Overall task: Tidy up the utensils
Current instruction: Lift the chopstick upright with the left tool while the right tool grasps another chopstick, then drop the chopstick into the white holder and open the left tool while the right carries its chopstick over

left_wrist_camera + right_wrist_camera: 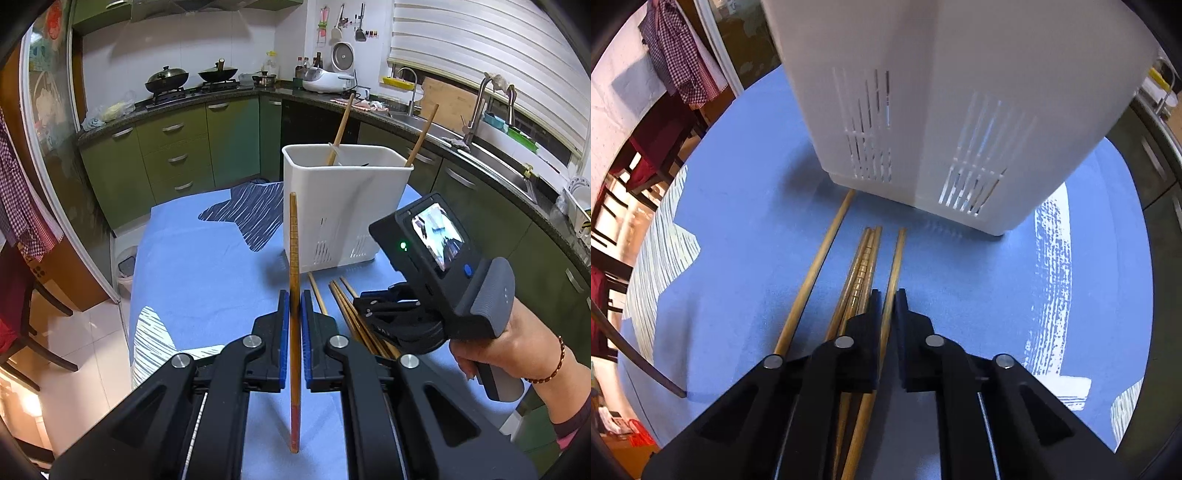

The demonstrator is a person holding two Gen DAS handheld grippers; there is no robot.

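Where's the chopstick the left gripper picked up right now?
In the left wrist view the chopstick stands upright, clamped in the left gripper, in front of the white utensil holder and left of the right gripper.

A white slotted plastic utensil holder [347,206] stands on the blue cloth-covered table [207,266], with 2 wooden chopsticks [341,129] leaning inside it, 1 toward its left side and 1 at its right corner. Just before the holder, loose wooden chopsticks [864,266] lie side by side on the cloth, pointing toward its base; the right gripper [886,295] sits over them with 1 chopstick between its fingers. To their left, the left gripper [294,299] holds a single long wooden chopstick [294,280] upright before the holder's left corner, and behind the table a counter [221,92] carries 2 lidded woks [166,79].
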